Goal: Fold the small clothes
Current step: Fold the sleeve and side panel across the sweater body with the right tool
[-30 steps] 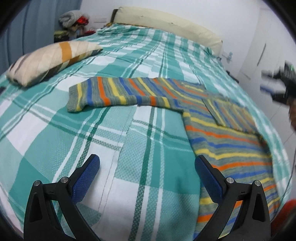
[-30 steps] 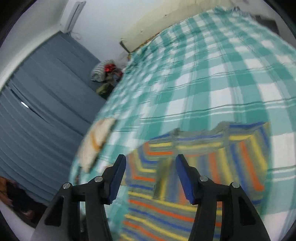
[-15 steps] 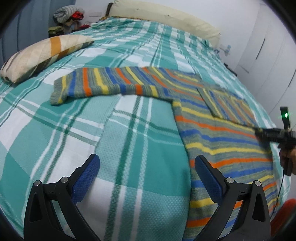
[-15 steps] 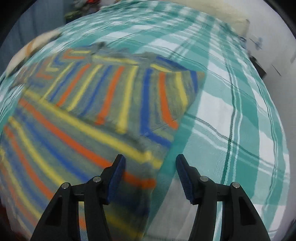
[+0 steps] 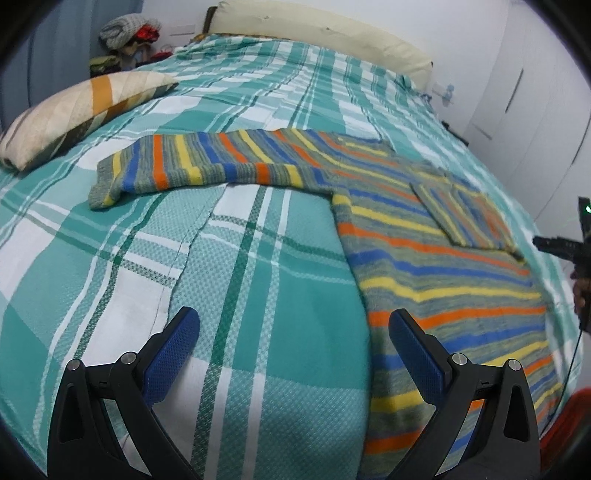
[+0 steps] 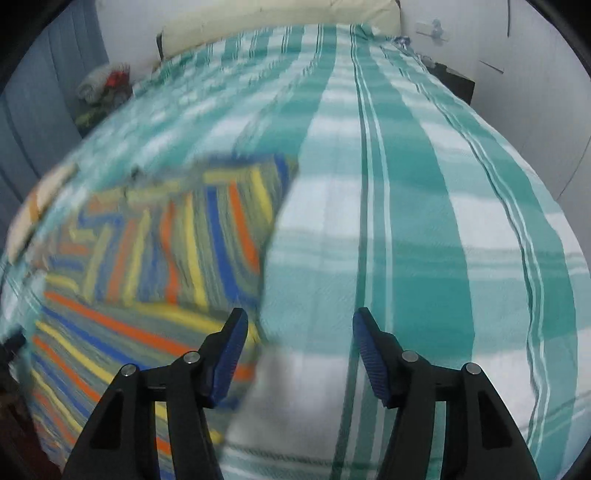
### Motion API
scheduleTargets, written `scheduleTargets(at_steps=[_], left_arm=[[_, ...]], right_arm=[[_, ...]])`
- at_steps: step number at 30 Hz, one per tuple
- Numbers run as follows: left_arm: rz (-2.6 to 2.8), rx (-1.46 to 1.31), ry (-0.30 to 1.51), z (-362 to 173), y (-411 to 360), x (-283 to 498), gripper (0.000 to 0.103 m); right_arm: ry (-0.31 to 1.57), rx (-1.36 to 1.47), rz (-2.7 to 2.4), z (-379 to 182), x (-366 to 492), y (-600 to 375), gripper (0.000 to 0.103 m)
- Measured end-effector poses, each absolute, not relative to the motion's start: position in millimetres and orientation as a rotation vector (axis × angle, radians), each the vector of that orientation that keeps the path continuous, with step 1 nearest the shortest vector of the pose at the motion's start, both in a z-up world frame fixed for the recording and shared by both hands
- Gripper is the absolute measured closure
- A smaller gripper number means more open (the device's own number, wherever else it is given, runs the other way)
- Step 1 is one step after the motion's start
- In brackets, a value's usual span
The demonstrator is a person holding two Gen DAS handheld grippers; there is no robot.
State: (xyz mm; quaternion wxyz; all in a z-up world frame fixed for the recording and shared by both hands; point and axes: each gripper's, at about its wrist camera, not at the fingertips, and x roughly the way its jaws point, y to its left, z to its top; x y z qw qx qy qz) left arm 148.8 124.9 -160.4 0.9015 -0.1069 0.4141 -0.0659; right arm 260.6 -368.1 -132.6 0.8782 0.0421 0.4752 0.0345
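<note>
bedspread (image 5: 258, 258), outstretched sleeve (image 5: 177, 166) left view only

bed (image 5: 258, 258): green plaid | walls (image 5: 480, 44): white | curtain (image 6: 48, 110): blue (left)

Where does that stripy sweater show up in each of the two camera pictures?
Left wrist view: the striped sweater lies right of centre on the checked bedspread, one sleeve stretched out to the left.
Right wrist view: the sweater fills the lower left, blurred, with bedspread to its right.
Shared landmark: the cream headboard at the top of both pictures.
</note>
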Motion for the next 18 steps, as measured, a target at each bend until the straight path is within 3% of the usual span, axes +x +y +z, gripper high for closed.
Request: scheduleTargets(at_steps=[3,7,9,14,16,17,18], left_arm=[[-0.127,-0.236,0.859,-162.4,126.5,152.2,0.001],[-0.124,-0.223,0.865,-164.0,124.7,152.3,0.001],[-0.130,-0.205,0.868,-164.0,123.4,151.8,0.001],[-0.140,-0.209,0.868,-163.9,124.6,154.7,0.001],[-0.139,-0.213,0.867,-164.2,125.0,155.8,0.001],[-0.137,-0.220,0.866,-164.3,125.4,157.1,0.001],[-0.136,-0.227,0.866,-164.3,125.9,158.4,0.001]], right_arm=[[1.001,0.097,0.102,-120.6,306.7,-353.7,0.049],[1.098,0.064,0.103,-151.4,373.1,-326.8,0.050],[1.153,0.019,0.072,-175.9,392.1,-321.5,0.098],[1.072,0.215,-0.110,-186.6,390.1,-372.1,0.098],[1.065,0.232,-0.092,-181.2,387.1,-372.7,0.083],[1.059,0.211,-0.100,-174.8,384.7,-370.8,0.066],[1.036,0.191,-0.108,-164.8,379.9,-368.5,0.061]])
